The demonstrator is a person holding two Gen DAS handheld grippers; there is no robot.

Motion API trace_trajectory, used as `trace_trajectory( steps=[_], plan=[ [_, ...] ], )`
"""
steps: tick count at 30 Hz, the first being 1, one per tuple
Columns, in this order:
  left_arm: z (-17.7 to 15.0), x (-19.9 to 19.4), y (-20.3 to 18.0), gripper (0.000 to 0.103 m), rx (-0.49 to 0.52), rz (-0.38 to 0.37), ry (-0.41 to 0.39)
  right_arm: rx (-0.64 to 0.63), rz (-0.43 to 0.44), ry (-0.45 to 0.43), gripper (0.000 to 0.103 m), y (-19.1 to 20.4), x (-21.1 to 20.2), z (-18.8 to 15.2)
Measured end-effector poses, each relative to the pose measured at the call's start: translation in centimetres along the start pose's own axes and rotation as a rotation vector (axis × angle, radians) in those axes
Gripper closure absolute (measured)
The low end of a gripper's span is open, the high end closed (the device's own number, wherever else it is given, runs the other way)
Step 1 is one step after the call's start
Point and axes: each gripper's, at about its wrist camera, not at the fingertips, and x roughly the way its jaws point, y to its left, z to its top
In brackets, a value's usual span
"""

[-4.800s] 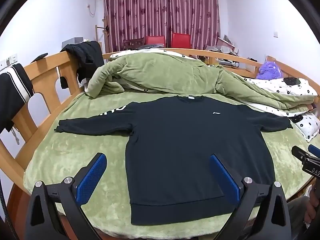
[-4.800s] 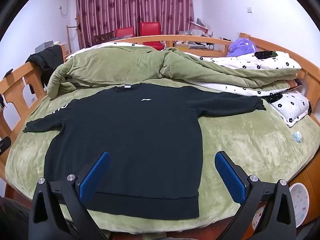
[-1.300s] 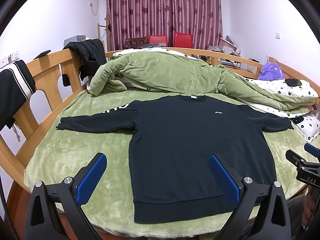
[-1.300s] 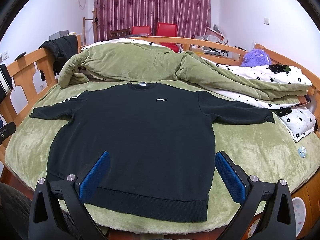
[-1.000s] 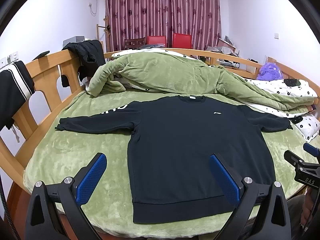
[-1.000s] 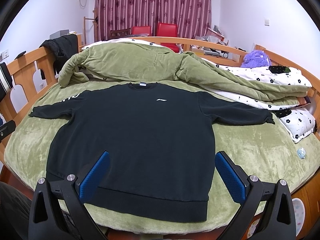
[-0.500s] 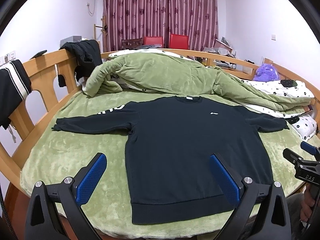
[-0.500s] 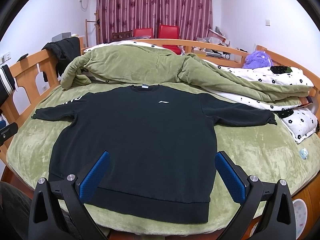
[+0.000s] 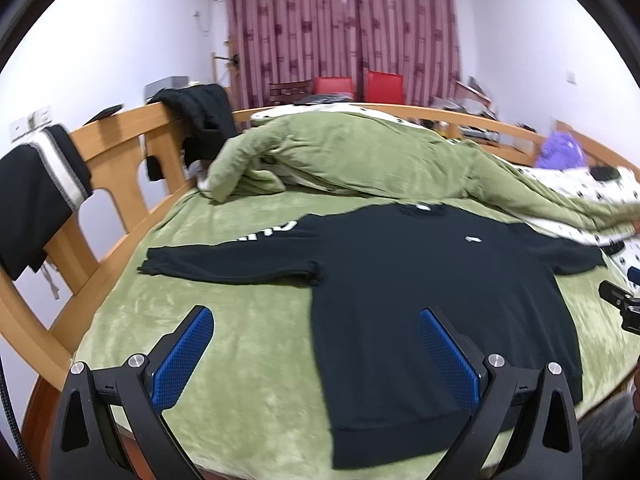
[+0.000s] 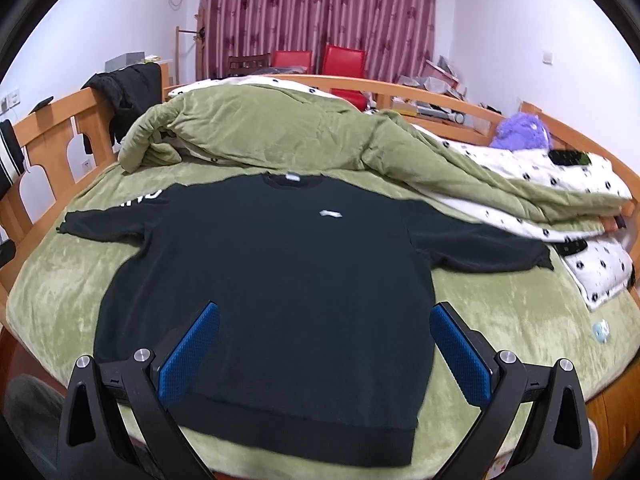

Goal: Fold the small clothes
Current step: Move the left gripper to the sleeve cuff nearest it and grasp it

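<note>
A black long-sleeved sweatshirt lies flat, front up, on a green blanket, sleeves spread to both sides, hem toward me. It also shows in the right wrist view. My left gripper is open and empty, held above the hem's left part, near the left sleeve. My right gripper is open and empty above the lower middle of the sweatshirt. The right gripper's tip shows at the right edge of the left wrist view.
A bunched green quilt and a white flowered quilt lie behind the sweatshirt. A wooden bed rail with dark clothes hung on it runs along the left. A small pale blue object lies on the blanket at right.
The left gripper has swung left and a little forward, so the sweatshirt sits further right in its view. The right gripper has moved slightly closer. Both stay open.
</note>
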Motion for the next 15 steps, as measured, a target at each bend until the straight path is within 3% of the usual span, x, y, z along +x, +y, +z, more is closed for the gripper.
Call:
trace_trajectory(
  steps=[6, 9, 15],
  plan=[
    [0.2, 2.2, 3.6, 0.000, -0.026, 0.053, 0.026, -0.055, 0.115, -0.052, 0.000, 4.3, 3.6, 4.4],
    [-0.2, 3.5, 4.9, 0.000, -0.040, 0.098, 0.034, -0.081, 0.181, -0.075, 0.000, 6.4, 6.3, 5.0],
    [-1.3, 4.8, 8.1, 0.000, -0.134, 0.115, 0.019, -0.072, 0.298, -0.027, 0.000, 7.1, 12.5, 0.8]
  ],
)
